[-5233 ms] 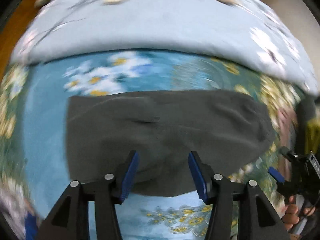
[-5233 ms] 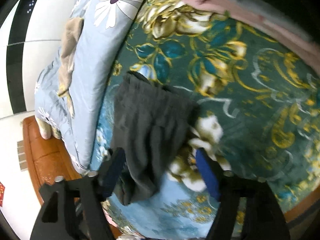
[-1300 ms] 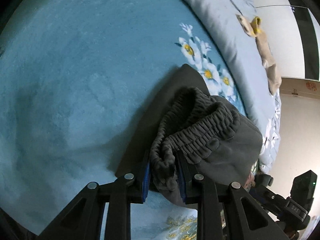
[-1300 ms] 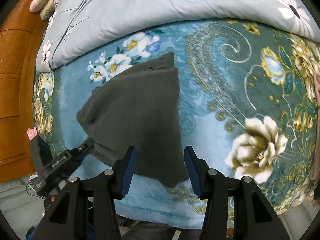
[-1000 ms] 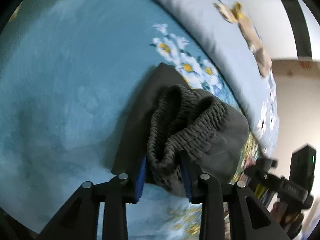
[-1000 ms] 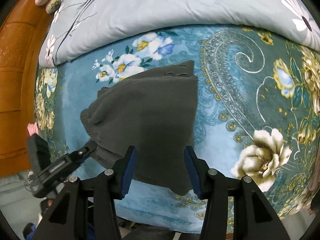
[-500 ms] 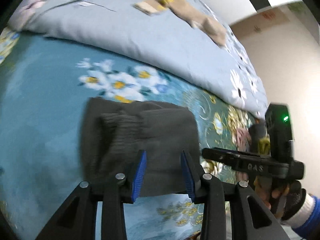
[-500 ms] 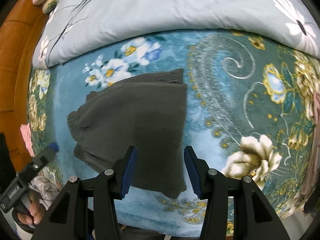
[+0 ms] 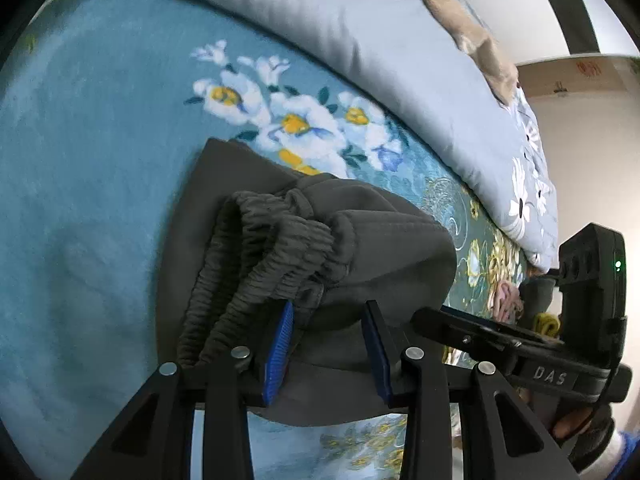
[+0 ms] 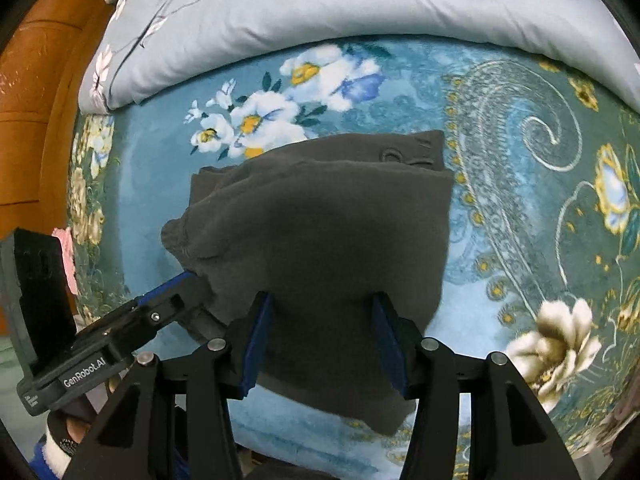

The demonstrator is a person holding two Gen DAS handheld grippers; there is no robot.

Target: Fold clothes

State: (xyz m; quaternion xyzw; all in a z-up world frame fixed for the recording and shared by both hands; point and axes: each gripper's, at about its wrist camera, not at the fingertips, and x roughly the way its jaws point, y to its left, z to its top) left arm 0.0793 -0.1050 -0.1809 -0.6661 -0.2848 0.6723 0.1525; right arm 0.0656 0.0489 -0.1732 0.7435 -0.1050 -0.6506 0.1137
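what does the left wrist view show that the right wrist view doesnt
Only the left wrist view shows the garment's gathered elastic waistband, a tan item on the quilt, and the right gripper. Only the right wrist view shows the orange wooden headboard and the left gripper. Both show the dark grey garment, the floral blanket and the pale quilt.

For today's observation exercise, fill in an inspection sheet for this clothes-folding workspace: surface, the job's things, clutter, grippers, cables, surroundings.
Surface: teal floral blanket spread on a bed.
Job's things: dark grey garment folded in layers, its elastic waistband bunched on the left side.
Clutter: grey-blue duvet heaped behind; a pink item at the far edge, too small to identify.
Grippers: left gripper and right gripper both open, fingers either side of the garment's near edge.
Cables: nothing seen.
Surroundings: orange wooden headboard, pale wall.
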